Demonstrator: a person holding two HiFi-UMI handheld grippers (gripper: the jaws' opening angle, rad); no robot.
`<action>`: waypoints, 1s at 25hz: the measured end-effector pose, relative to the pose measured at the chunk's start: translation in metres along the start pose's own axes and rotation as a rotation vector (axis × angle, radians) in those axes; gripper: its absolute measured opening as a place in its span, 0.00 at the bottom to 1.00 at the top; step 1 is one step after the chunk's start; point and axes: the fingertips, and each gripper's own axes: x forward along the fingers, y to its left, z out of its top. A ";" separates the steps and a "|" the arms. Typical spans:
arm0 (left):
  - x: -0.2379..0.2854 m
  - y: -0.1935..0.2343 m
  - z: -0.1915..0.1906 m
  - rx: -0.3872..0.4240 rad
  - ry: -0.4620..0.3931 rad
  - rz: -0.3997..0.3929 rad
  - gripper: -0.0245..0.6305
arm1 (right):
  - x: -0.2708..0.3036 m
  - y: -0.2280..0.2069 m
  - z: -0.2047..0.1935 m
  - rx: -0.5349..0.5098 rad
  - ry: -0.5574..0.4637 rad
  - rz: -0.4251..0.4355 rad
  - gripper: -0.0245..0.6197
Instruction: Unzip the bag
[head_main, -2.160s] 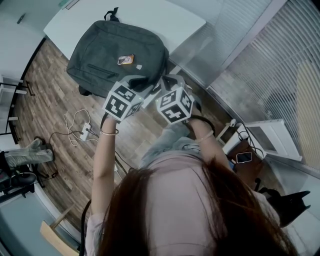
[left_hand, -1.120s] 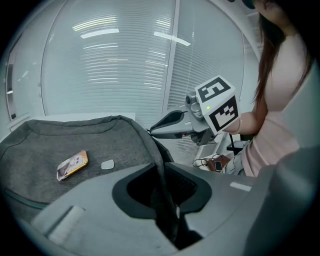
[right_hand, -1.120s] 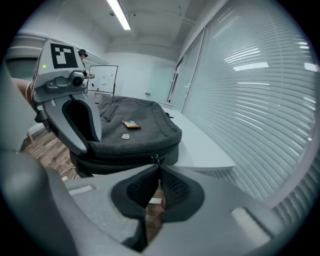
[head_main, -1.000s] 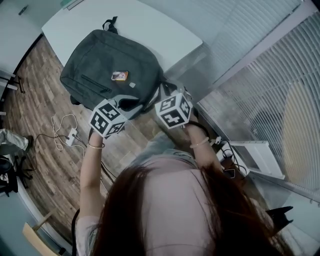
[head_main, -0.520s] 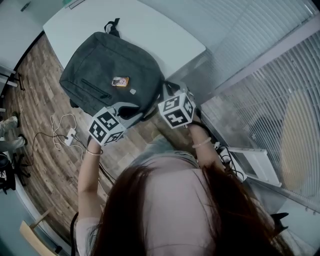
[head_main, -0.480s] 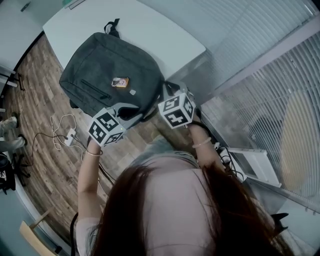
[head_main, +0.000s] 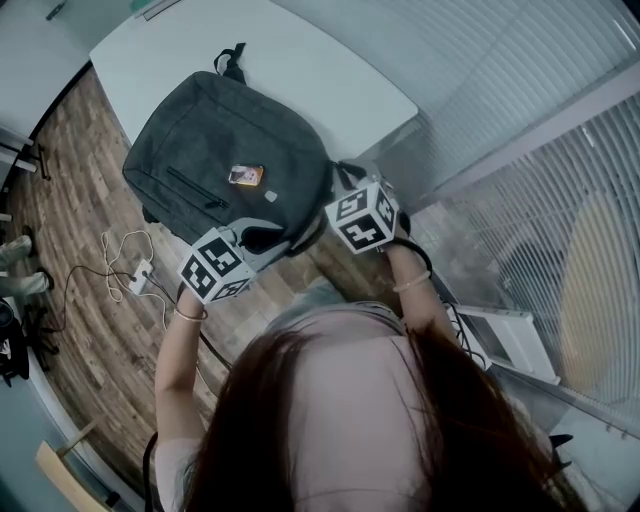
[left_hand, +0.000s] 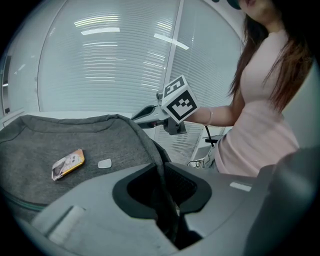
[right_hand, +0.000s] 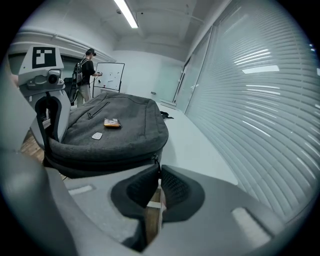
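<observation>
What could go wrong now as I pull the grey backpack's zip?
1. The right gripper pinches the small zip pull only at its jaw tips; it may slip free.
2. The grey fabric backpack overhangs the white table's edge, and the left gripper holds just its dark strap, so pulling might drag it off.

A white table (head_main: 320, 70) fills the upper middle, wooden floor (head_main: 80, 200) the left. A corded power strip (head_main: 141, 272) lies at middle left; blinds (head_main: 540, 220) cover the right.
</observation>
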 end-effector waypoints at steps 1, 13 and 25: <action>0.000 0.000 0.000 0.000 -0.001 0.000 0.14 | 0.002 -0.001 0.001 -0.010 0.000 0.001 0.06; 0.000 0.000 0.000 -0.003 0.005 -0.013 0.14 | 0.015 -0.011 0.007 -0.059 -0.009 0.008 0.06; 0.001 0.001 -0.001 0.003 0.014 -0.015 0.14 | 0.032 -0.019 0.016 -0.115 -0.023 0.003 0.06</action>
